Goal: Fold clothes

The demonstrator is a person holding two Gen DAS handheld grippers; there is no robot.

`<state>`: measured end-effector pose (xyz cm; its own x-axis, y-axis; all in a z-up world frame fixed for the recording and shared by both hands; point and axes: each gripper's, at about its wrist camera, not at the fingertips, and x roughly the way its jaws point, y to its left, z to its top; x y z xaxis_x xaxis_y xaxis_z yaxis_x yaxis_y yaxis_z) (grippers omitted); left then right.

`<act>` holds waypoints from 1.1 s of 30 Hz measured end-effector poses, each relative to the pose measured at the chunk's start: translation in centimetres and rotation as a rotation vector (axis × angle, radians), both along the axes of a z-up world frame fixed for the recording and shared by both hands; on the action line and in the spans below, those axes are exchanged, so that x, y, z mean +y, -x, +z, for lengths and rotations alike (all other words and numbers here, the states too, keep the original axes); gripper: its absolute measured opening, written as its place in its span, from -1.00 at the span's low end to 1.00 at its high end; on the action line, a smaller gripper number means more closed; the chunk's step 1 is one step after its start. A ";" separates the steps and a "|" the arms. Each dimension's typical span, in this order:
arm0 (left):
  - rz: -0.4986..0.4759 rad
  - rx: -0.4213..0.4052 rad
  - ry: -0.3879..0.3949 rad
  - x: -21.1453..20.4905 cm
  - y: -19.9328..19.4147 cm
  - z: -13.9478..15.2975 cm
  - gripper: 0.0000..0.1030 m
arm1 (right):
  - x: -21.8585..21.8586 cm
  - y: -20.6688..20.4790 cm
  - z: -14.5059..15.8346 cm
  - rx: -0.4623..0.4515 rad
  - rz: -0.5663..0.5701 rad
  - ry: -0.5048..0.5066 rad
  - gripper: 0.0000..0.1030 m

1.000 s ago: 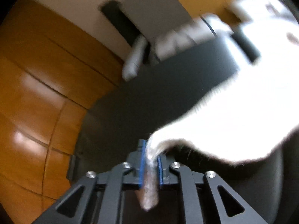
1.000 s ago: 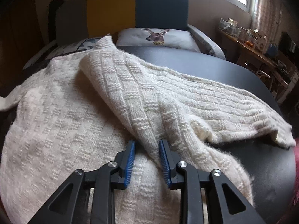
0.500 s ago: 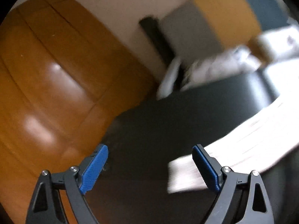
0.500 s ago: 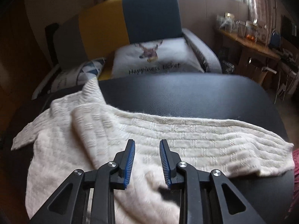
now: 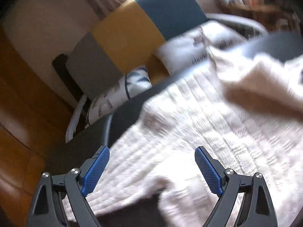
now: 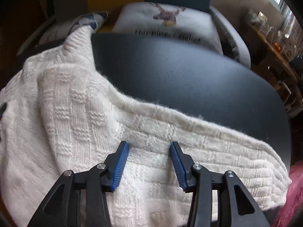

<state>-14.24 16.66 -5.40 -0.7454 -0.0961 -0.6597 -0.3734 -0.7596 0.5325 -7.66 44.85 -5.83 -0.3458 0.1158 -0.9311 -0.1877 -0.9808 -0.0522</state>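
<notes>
**Sweater fold: between grasps, both tongs empty**

A cream cable-knit wool sweater (image 6: 79, 124) was observed spread on the dark round table (image 6: 189, 79), one sleeve laid out towards the right edge. The right gripper (image 6: 149, 151) was held with its blue pads apart, just above the sleeve fabric, nothing clamped. The left gripper (image 5: 151, 158) was likewise spread wide over the sweater body; this view was motion-blurred, so contact could not be judged. The step in hand was judged to be sleeve folding, with a fresh grasp pending. For the next move, closure on the sleeve edge and a carry across the body would be required
</notes>
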 end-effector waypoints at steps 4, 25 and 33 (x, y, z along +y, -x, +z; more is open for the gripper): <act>0.038 0.034 -0.087 -1.6 -0.5 -1.2 0.79 | -0.4 -0.8 0.1 0.045 0.012 -0.009 -0.73; 0.044 0.060 -0.102 -1.9 -0.7 -2.0 0.79 | 10.3 -3.0 0.2 0.109 -0.328 -0.135 -0.93; 0.041 0.058 -0.102 -2.3 -1.3 -1.7 0.79 | 8.6 -2.4 0.4 0.082 -0.269 -0.287 -0.72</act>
<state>-12.99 14.36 -7.12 -0.7793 -0.0617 -0.6236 -0.3117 -0.8252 0.4710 -5.23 53.44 -5.45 -0.3392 0.4639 -0.8184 -0.4509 -0.8437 -0.2913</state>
